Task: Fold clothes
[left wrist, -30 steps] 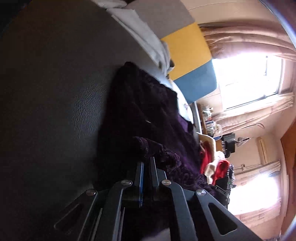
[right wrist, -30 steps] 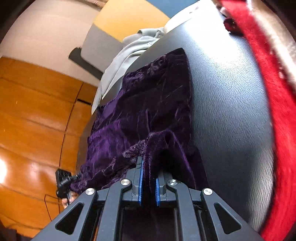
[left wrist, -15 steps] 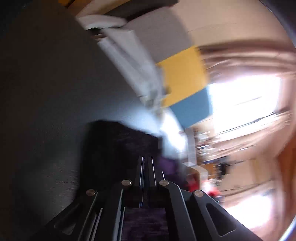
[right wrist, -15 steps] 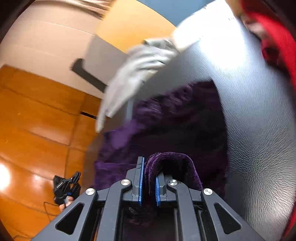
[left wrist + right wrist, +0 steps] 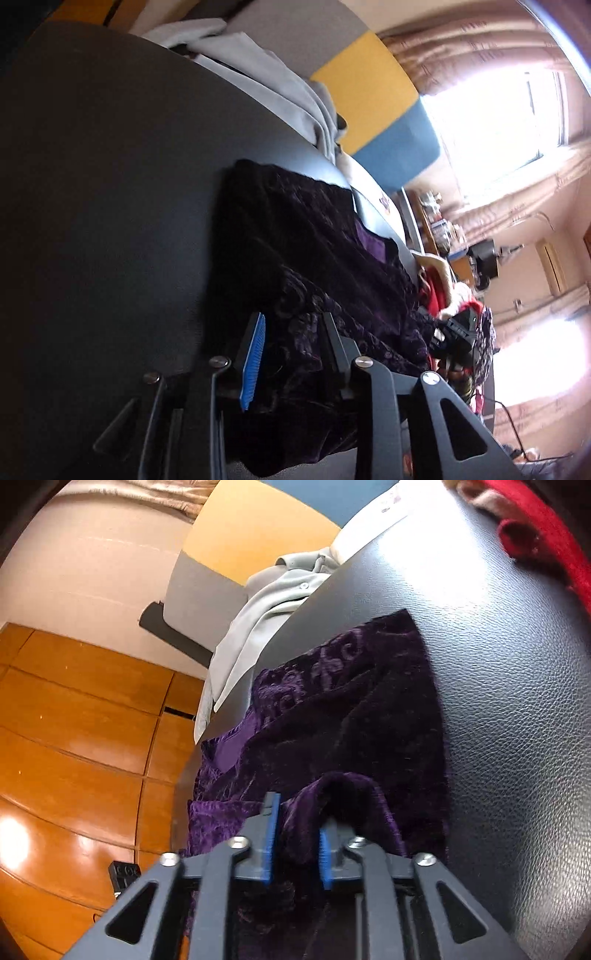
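Observation:
A dark purple velvet garment (image 5: 306,236) lies folded on the black leather tabletop (image 5: 110,192). My left gripper (image 5: 291,321) hovers at its near edge, jaws opening, with a loose bunch of the velvet between the fingers and the blue pad (image 5: 255,354) showing bare. In the right wrist view the same purple garment (image 5: 354,709) spreads ahead over the tabletop (image 5: 509,709). My right gripper (image 5: 300,812) is opening as well. A raised fold of velvet sits between its blue pads and drapes over the right finger (image 5: 328,834).
A pale grey shirt (image 5: 280,92) (image 5: 266,602) lies at the table's far edge. Red clothes (image 5: 436,295) (image 5: 539,542) are heaped beyond the garment. The table edge drops to an orange wooden floor (image 5: 74,720). A yellow and blue panel (image 5: 373,92) stands behind.
Both grippers were shut on folds of the purple velvet; now their jaws stand apart and the cloth rests loose. The left view swung quickly and rose a little.

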A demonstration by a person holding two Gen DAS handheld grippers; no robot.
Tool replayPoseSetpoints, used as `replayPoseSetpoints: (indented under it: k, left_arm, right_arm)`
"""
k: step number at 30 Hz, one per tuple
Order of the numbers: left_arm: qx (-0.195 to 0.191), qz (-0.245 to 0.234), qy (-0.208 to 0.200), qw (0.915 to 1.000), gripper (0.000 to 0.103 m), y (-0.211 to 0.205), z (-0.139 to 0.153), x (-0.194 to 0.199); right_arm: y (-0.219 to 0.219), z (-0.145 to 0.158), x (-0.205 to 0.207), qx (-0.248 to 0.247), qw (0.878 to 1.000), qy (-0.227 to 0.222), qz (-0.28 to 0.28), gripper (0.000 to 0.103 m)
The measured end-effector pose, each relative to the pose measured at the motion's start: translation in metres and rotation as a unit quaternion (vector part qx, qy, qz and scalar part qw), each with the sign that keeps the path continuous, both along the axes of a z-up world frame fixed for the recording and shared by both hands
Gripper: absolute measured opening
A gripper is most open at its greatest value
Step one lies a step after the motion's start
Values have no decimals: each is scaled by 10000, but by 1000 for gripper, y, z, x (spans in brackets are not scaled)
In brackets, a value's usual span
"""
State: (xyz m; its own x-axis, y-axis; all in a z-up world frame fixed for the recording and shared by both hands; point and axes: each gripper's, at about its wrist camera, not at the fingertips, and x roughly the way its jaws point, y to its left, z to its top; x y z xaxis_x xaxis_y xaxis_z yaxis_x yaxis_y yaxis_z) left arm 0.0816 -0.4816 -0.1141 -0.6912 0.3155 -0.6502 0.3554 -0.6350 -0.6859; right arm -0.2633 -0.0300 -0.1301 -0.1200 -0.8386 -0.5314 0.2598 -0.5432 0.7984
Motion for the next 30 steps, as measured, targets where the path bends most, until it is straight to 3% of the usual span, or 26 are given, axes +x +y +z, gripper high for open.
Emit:
replayPoseSetpoints:
  k: [1, 3, 5, 7, 8, 9, 12, 13, 15, 17, 19, 22, 25, 28, 29, 30]
  left_arm:
    - [-34, -67, -59, 10000, 30, 2, -2, -4]
    - [-76, -196, -181, 9996, 30, 5, -6, -11]
    - [-277, -244, -288, 9989, 27, 10, -5, -14]
    - [-720, -236, -364, 9965, 22, 17, 4, -13]
    - [-952, -265, -411, 9943, 12, 21, 9, -14]
    - [-1128, -321, -436, 9921, 6, 24, 14, -14]
    - [-1615, -502, -509, 9843, 3, 35, 29, -14]
    - [-1623, -568, -483, 9839, 3, 37, 34, -13]
    - [-1431, -628, -305, 9872, 2, 36, 44, -11]
    - [-994, -512, 78, 9937, 2, 28, 54, -11]
    - [-475, -284, 476, 9973, 2, 13, 60, -8]
    - [301, 320, 943, 9946, 1, -15, 58, -11]
    - [707, 938, 823, 9897, 1, -39, 39, -26]
    - [1040, 1353, 464, 9842, 0, -55, 13, -40]
    - [1222, 1422, 387, 9815, 6, -59, 4, -42]
    - [1349, 1474, 323, 9793, 11, -62, -2, -43]
  right_arm:
    - [-4, 5, 2, -17, 10000, 45, 79, 54]
    - [-13, 17, 7, 42, 9995, 198, 261, 83]
    - [-26, 31, 14, 467, 9961, 534, 527, 86]
    - [-34, 40, 23, 979, 9884, 882, 756, 86]
    - [-38, 45, 30, 1315, 9810, 1141, 857, 82]
    - [-40, 48, 35, 1546, 9749, 1306, 931, 72]
    - [-42, 58, 49, 2124, 9543, 1700, 1238, 43]
    - [-44, 60, 53, 2275, 9469, 1792, 1394, 41]
    - [-41, 63, 59, 2429, 9381, 1861, 1624, 32]
    - [-35, 69, 56, 2213, 9454, 1754, 1631, 27]
    - [-29, 79, 45, 1657, 9632, 1569, 1424, 25]
    - [-18, 84, 15, 767, 9861, 1239, 798, 23]
    - [-12, 69, -14, 414, 9954, 824, 266, 23]
    - [-13, 44, -33, 715, 9956, 582, -137, 26]
    - [-12, 37, -36, 705, 9960, 519, -176, 31]
    - [-10, 35, -36, 760, 9954, 552, -192, 47]
